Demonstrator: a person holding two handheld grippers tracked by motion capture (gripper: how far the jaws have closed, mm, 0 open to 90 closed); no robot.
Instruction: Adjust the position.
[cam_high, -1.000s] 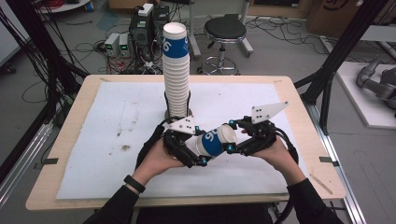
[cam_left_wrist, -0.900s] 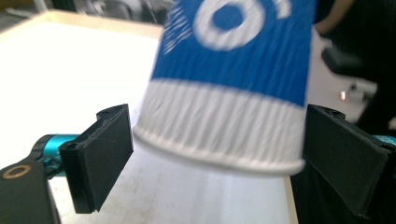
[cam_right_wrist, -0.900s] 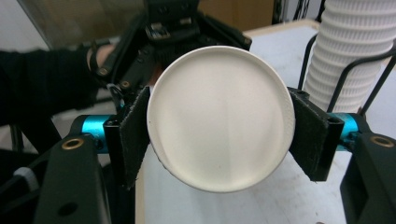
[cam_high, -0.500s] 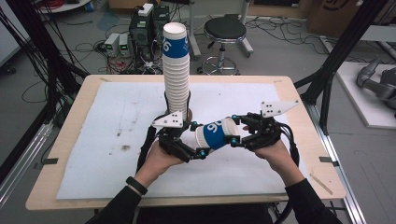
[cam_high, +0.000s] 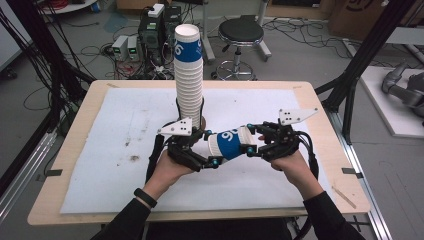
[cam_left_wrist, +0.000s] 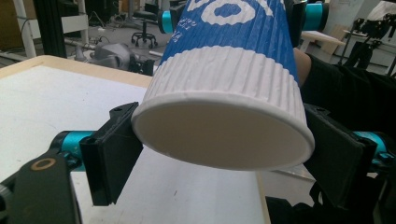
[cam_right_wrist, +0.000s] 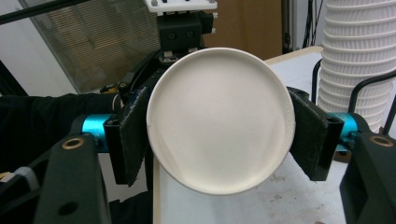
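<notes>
Paper cup (cam_high: 231, 144), blue band, white ribbed ends: held on its side just in front of the stack (cam_high: 189, 75), off the table (cam_high: 320, 107). Left gripper (cam_high: 207, 155): jaws closed on one end. Right gripper (cam_high: 252, 142): jaws closed on the other end; which end is the mouth I cannot tell. Step, as I judge it: a hand-to-hand pass or pulling nested cups apart. I would keep both squeezes light, pull straight along the cup's axis, and steer clear of the stack behind.
</notes>
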